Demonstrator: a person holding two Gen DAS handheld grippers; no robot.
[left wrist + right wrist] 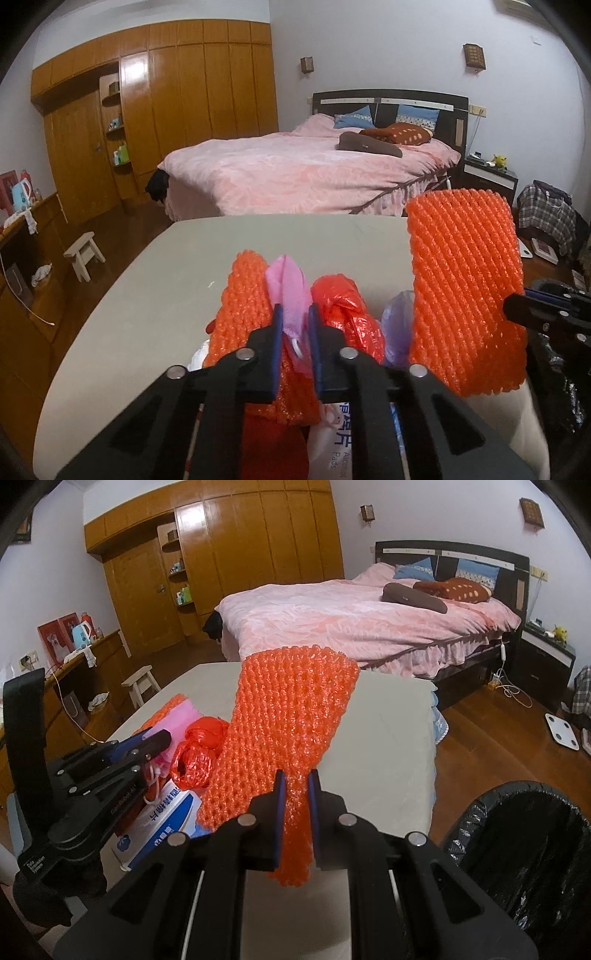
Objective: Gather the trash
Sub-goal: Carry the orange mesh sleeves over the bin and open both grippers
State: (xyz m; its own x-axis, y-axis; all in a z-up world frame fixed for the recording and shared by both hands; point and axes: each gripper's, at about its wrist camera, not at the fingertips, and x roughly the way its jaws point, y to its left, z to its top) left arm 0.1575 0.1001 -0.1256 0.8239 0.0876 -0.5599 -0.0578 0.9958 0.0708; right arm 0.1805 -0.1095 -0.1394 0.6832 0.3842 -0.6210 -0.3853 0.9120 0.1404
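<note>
My right gripper [296,775] is shut on an orange foam net sleeve [284,723] and holds it upright above the grey table [384,738]; the sleeve also shows in the left wrist view [465,288]. My left gripper [295,308] is shut on a pink plastic bag [288,291] in a trash pile: a second orange foam net [243,306], a crumpled red bag [343,306], a pale purple bag [397,317] and a white alcohol pads packet [338,446]. The left gripper [159,738] shows at the left of the right wrist view.
A bin lined with a black bag [532,853] stands at the table's right side. Beyond the table are a pink bed [306,173], a wooden wardrobe [184,103], a small white stool [83,254] and a white scale [565,727] on the floor.
</note>
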